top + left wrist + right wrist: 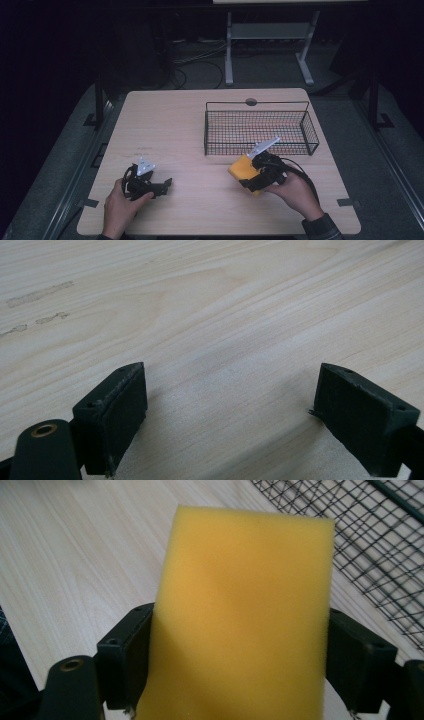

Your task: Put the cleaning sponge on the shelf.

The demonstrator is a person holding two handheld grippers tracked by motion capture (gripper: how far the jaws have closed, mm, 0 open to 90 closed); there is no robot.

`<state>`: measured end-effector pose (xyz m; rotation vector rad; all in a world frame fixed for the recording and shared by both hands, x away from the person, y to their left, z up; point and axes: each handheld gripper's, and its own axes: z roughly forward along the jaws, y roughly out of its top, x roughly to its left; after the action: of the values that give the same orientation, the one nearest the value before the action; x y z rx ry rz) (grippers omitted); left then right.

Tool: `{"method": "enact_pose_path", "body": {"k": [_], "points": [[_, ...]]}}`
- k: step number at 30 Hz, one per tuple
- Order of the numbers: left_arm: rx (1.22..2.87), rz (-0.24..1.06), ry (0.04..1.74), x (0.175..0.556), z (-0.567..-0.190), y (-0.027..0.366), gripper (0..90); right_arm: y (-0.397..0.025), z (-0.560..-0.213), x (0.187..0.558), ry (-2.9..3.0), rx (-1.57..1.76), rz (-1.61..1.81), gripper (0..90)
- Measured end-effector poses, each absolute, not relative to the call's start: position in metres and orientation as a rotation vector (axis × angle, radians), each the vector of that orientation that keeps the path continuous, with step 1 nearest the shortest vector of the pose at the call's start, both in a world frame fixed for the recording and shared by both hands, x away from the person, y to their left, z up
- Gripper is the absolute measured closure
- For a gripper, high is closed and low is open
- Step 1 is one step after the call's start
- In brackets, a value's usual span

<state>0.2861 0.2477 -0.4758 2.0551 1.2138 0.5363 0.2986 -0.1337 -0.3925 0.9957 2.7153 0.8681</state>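
Two tongs work here: the right tongs (248, 173) clamp a yellow sponge (243, 169) just before the wire basket (307, 131), likely to drop it in. Well left of the basket, the left tongs (165, 184) rest open on the desk (175, 125), empty.

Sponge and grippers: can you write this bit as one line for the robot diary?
right gripper: shut on yellow sponge | sponge: near wire basket, outside it | left gripper: open, nothing held, over table

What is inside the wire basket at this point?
Nothing can be seen inside the wire basket; the table shows through its mesh floor. The grey plate and the right gripper, shut on the yellow sponge, cover a little of its front edge, so that part is hidden.
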Motion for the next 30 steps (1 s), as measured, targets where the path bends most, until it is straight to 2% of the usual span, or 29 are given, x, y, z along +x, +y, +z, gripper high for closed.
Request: {"method": "enact_pose_path", "body": {"k": [30], "points": [[2.06, 0.538, 1.213, 0.286, -0.476, 0.248, 12.8, -0.185, -0.362, 0.329, 2.581, 1.141, 0.891, 21.8]]}}
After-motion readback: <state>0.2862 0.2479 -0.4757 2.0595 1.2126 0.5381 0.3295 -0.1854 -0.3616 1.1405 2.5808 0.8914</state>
